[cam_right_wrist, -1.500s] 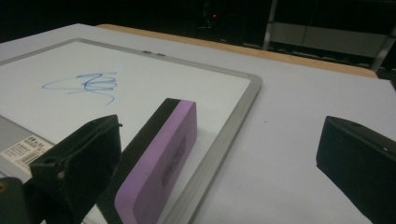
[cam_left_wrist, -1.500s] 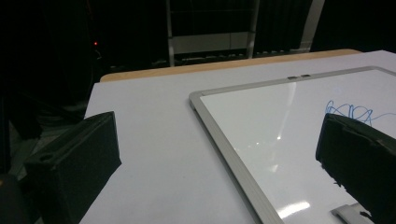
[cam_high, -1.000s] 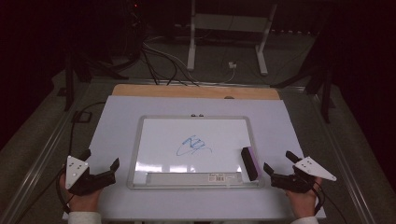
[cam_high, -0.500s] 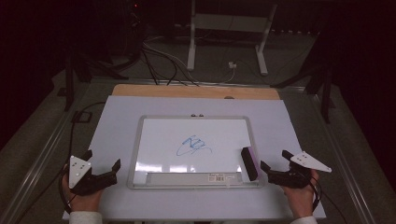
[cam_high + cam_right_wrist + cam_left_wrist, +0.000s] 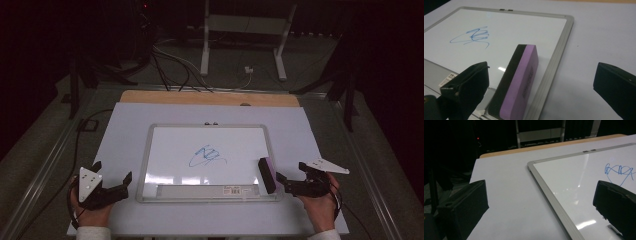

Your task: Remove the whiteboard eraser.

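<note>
High view shows our right gripper [image 5: 282,181] close to the eraser [image 5: 266,175], so we think we are about to grab it and rub out the blue scribble [image 5: 206,156]. The eraser stands on its long thin side at the bottom right corner of the whiteboard [image 5: 150,150], just inside the frame, with its purple side facing our right gripper. Right gripper view shows the eraser [image 5: 517,80] between the two jaws, nearer the left one. The jaws are wide apart and do not touch it. Our left gripper [image 5: 114,184] rests just off the whiteboard's bottom left corner, jaws apart and holding nothing, as if waiting.
</note>
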{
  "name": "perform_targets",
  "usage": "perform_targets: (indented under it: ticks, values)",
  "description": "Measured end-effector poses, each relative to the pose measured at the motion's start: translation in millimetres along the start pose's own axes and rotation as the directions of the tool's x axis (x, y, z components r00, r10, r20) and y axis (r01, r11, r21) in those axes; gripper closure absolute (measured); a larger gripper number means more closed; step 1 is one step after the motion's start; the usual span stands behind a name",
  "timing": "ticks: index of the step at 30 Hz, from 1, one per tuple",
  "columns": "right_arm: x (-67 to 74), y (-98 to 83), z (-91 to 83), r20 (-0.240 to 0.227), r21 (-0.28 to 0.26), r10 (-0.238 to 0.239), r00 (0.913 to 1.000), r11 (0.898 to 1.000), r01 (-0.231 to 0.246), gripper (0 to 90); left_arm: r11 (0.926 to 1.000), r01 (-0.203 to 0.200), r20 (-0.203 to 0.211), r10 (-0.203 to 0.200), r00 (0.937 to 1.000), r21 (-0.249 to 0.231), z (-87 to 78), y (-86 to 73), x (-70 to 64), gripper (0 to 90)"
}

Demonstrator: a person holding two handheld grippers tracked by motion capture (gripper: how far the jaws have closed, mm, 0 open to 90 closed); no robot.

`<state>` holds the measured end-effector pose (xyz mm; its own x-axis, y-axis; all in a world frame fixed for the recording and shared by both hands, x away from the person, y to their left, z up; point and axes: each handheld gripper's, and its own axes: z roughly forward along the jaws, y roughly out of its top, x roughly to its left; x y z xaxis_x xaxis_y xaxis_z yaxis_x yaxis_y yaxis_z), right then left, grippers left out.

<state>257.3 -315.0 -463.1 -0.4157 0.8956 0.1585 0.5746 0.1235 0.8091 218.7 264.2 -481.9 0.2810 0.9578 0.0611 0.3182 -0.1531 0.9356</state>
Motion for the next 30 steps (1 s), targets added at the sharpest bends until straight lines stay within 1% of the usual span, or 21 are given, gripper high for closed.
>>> perform_targets:
  ticks: [8, 12, 13, 14, 16, 18, 20, 22, 24, 30]
  values:
    - [0.3, 4.7, 10.6, -0.015, 0.072, 0.019, 0.9997, 0.997, -0.018, 0.6, 1.0, -0.005, 0.001, 0.005, 1.0, 0.008, 1.2, -1.1, -0.6, 0.6]
    - [-1.5, 2.9, 13.3, -0.036, 0.097, 0.033, 0.9988, 0.995, -0.03, 5.9, 0.9999, -0.006, 0.0, 0.006, 1.0, 0.009, 1.5, -1.1, -0.9, 0.6]
    - [-1.8, 2.4, 13.4, -0.041, 0.102, 0.039, 0.9984, 0.994, -0.034, 8.2, 0.9999, -0.006, 0.001, 0.006, 1.0, 0.01, 1.6, -1.2, -1.0, 0.6]
    - [-2.1, 1.8, 13.6, -0.043, 0.11, 0.042, 0.9982, 0.993, -0.037, 13.9, 0.9999, -0.007, 0.001, 0.007, 1.0, 0.011, 1.7, -1.2, -1.1, 0.6]
    - [-2.8, 0.3, 14.0, -0.049, 0.126, 0.055, 0.9973, 0.991, -0.048, 20.6, 0.9999, -0.008, 0.001, 0.008, 1.0, 0.012, 2.1, -1.4, -1.4, 0.6]
    - [-3.9, -1.4, 14.1, -0.055, 0.136, 0.06, 0.9967, 0.989, -0.052, 29.6, 0.9999, -0.007, 0.001, 0.007, 1.0, 0.011, 2.2, -1.4, -1.6, 0.6]
    - [-5.1, -2.7, 14.0, -0.056, 0.143, 0.077, 0.9955, 0.987, -0.068, 35.2, 0.9999, -0.009, 0.002, 0.009, 1.0, 0.013, 2.2, -1.4, -1.7, 0.6]
    - [-6.2, -4.2, 15.1, -0.077, 0.16, 0.087, 0.9933, 0.984, -0.073, 38.6, 0.9998, -0.01, 0.003, 0.01, 0.9999, 0.014, 2.4, -1.5, -2.0, 0.6]
    - [-6.9, -4.8, 14.7, -0.091, 0.161, 0.102, 0.9906, 0.983, -0.086, 41.1, 0.9998, -0.011, 0.003, 0.011, 0.9999, 0.015, 2.4, -1.4, -2.1, 0.6]
    - [-3.4, -6.0, 17.0, -0.129, 0.187, 0.11, 0.9855, 0.979, -0.085, 43.8, 0.9999, -0.01, 0.002, 0.01, 0.9999, 0.013, 2.2, -1.4, -2.0, 0.6]
